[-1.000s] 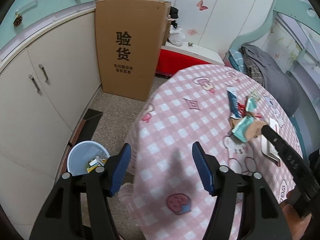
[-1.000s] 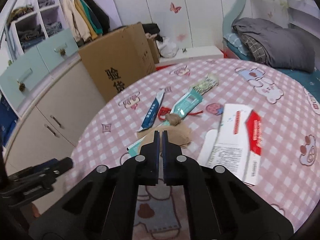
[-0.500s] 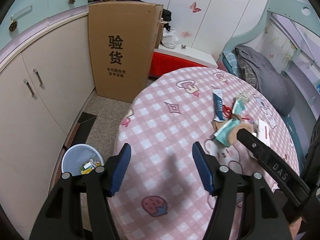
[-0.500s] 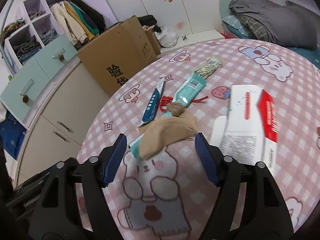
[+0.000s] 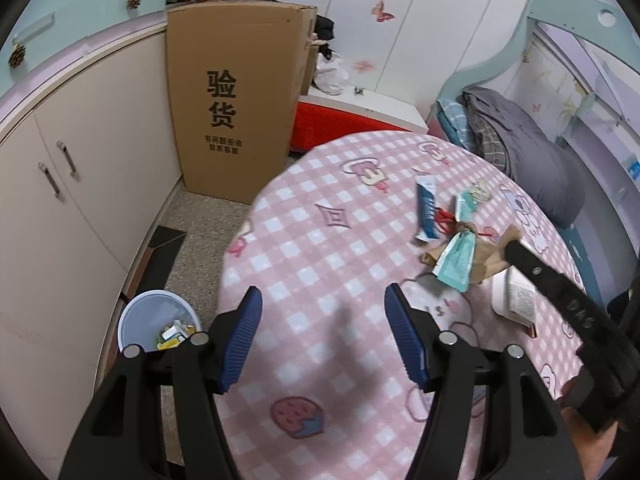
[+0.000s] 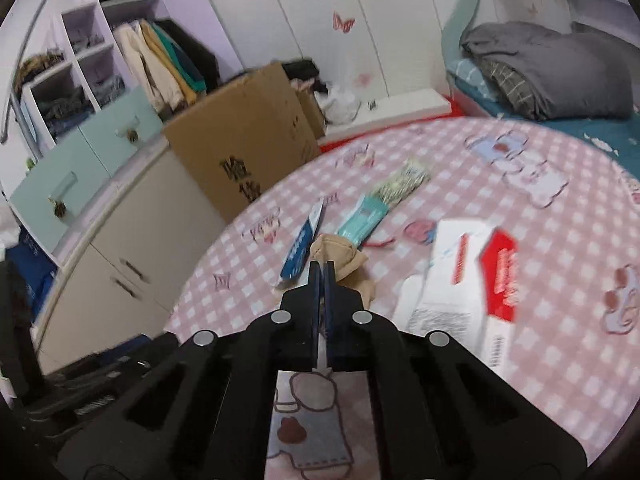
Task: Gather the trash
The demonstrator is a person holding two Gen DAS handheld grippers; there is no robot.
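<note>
Right wrist: my right tool [image 6: 322,268] has just closed on tan cloth [image 6: 340,254]; left tool [image 5: 322,334] released, bin [image 5: 158,320] at 8 o'clock.

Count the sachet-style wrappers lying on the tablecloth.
3: a dark blue sachet at the left, a teal packet beside it with its near end behind the tan cloth, and a pale patterned one farther back. Others may be hidden.
</note>
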